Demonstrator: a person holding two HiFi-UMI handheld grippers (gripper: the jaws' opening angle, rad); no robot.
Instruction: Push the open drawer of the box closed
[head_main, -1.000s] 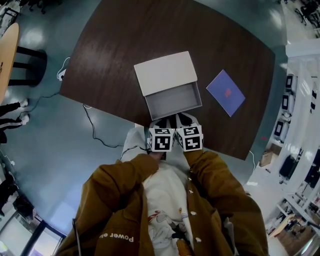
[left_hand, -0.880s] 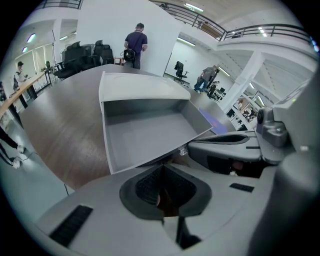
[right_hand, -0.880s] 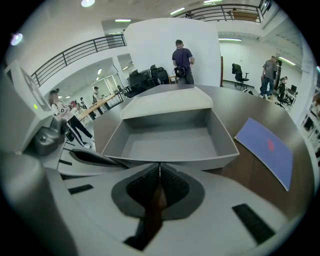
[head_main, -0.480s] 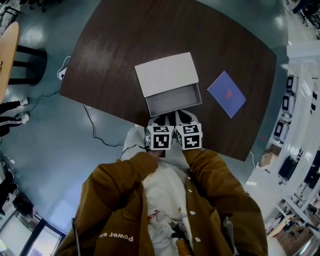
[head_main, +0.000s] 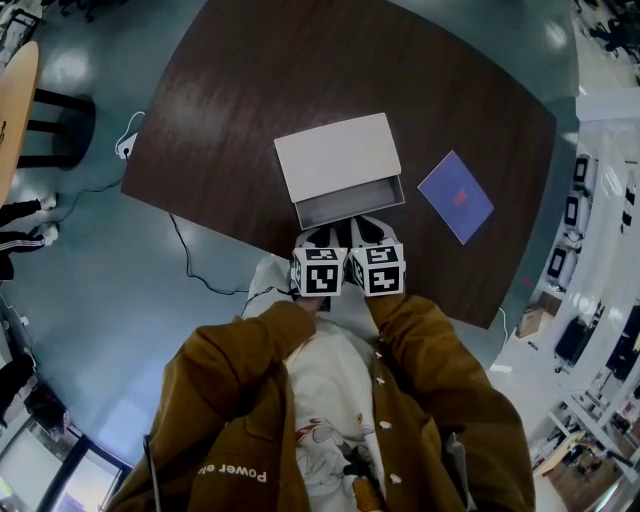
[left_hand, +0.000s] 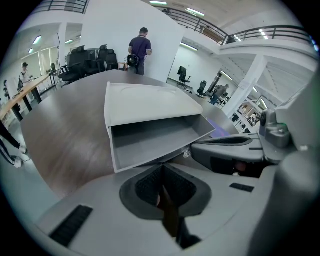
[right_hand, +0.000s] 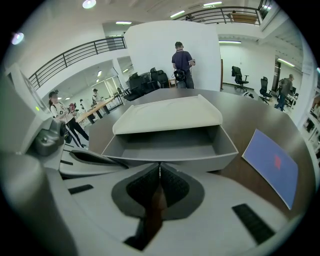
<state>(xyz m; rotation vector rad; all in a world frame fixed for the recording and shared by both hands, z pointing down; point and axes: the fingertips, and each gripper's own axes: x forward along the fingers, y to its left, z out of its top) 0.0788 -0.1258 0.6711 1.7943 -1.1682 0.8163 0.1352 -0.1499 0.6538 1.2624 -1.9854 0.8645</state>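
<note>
Grey cardboard box sits mid-table on the dark wood table, near the edge closest to the person. Its drawer sticks out part way on the person's side. The drawer's inside shows grey and empty in both gripper views.

Left gripper: jaws pressed together, nothing between them, tips at the drawer's front wall toward its left end. Right gripper: same, jaws fully together and empty, tips at the front wall nearer the middle-right. Contact looks made on both, though the exact touch line is hard to confirm. The two grippers sit side by side, marker cubes nearly touching, brown jacket sleeves behind them.

Step in hand: the push itself, judged mid-stroke, since a good part of the drawer is not yet inside the box.

Next move calls for a straight, even shove from both grippers along the drawer's axis, away from the person, until the front sits flush with the box. Uneven force could skew the drawer or slide the whole box across the table, since nothing braces it.

Further out: a blue-purple sheet lies flat to the right, well apart from the box. A cable trails on the floor off the table's left edge.
</note>
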